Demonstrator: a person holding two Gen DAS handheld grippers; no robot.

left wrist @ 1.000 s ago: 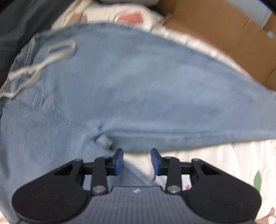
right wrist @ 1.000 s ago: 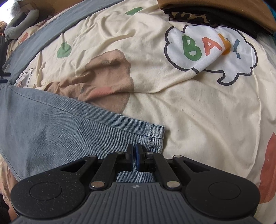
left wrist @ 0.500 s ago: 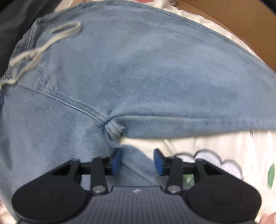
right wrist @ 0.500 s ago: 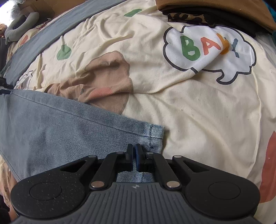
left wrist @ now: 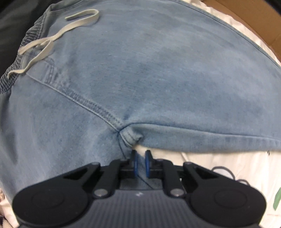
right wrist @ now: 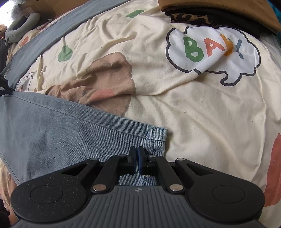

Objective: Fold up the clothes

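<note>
Light blue jeans [left wrist: 158,79] lie spread on a cartoon-print bedsheet [left wrist: 228,166], and a pale drawstring [left wrist: 52,35] trails over the waistband at top left. My left gripper [left wrist: 141,157] points down just below the crotch seam [left wrist: 129,137]. Its jaws are closing, and the blue pads pinch the denim edge between them. In the right wrist view, one jeans leg [right wrist: 70,133] runs in from the left and ends in a stitched hem [right wrist: 159,136]. My right gripper [right wrist: 136,154] is shut on the cloth at that hem.
A cardboard box [left wrist: 254,22] lines the far right of the bed. Folded brown, black and leopard-print clothes [right wrist: 219,12] are stacked at the top right. A grey band [right wrist: 52,36] crosses the sheet [right wrist: 210,122] diagonally, with rumpled folds in between.
My left gripper has come down towards the crotch of the jeans, and its jaws have gone from wide apart to pinched on the denim. The right gripper and the hem have not moved.
</note>
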